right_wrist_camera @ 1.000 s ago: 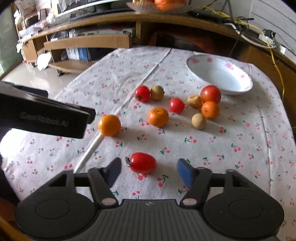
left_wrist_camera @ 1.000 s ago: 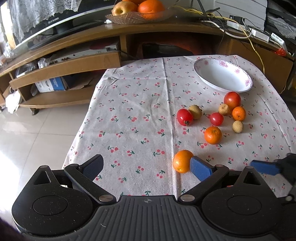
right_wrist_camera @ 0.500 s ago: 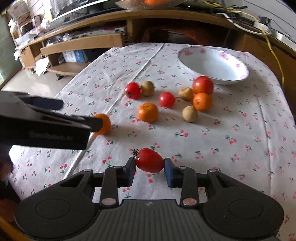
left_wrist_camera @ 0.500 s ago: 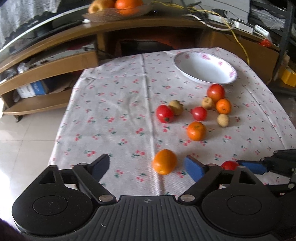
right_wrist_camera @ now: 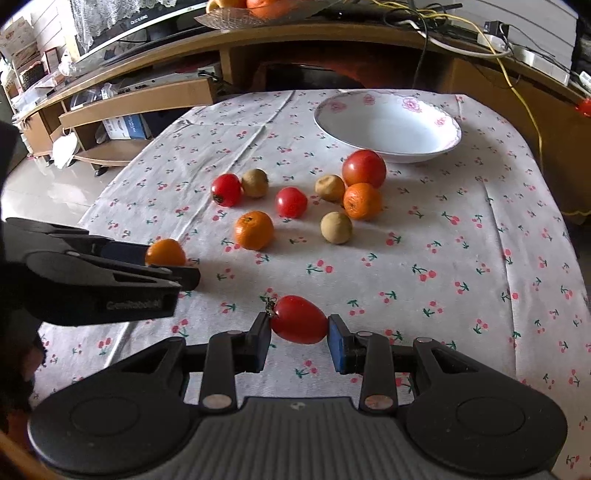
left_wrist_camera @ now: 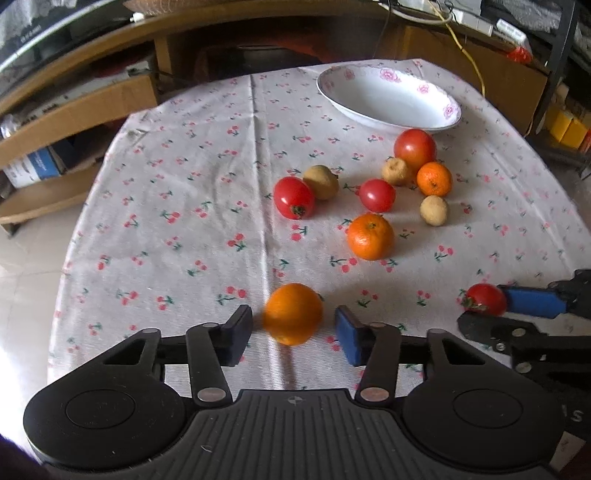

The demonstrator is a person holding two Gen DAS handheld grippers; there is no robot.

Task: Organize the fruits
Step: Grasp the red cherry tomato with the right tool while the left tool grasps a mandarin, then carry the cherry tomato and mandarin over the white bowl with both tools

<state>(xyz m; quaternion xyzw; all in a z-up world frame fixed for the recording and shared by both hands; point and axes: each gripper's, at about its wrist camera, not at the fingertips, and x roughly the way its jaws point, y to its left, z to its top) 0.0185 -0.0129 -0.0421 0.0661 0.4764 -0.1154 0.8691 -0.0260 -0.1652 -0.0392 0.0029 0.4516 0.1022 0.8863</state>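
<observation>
An orange (left_wrist_camera: 293,314) lies on the cherry-print cloth between the fingers of my left gripper (left_wrist_camera: 293,325). The gripper is open, with a narrow gap on each side of the fruit. My right gripper (right_wrist_camera: 299,328) is shut on an oval red tomato (right_wrist_camera: 298,319), low over the cloth near the front edge. That tomato (left_wrist_camera: 485,299) also shows at the right of the left wrist view. Farther back a loose cluster holds a large tomato (right_wrist_camera: 364,168), two small tomatoes, two oranges and three brown fruits. Behind it stands an empty white flowered bowl (right_wrist_camera: 458,136).
A wooden TV stand (right_wrist_camera: 147,96) with shelves, boxes and cables runs behind the table. On its top sits a basket of fruit (right_wrist_camera: 258,11). Tiled floor (left_wrist_camera: 26,258) lies to the left of the table. The cloth (right_wrist_camera: 461,240) is bare at right.
My right gripper closed on the oval tomato. My left gripper moved forward and right until the near orange sat between its fingers, and its jaws narrowed.
</observation>
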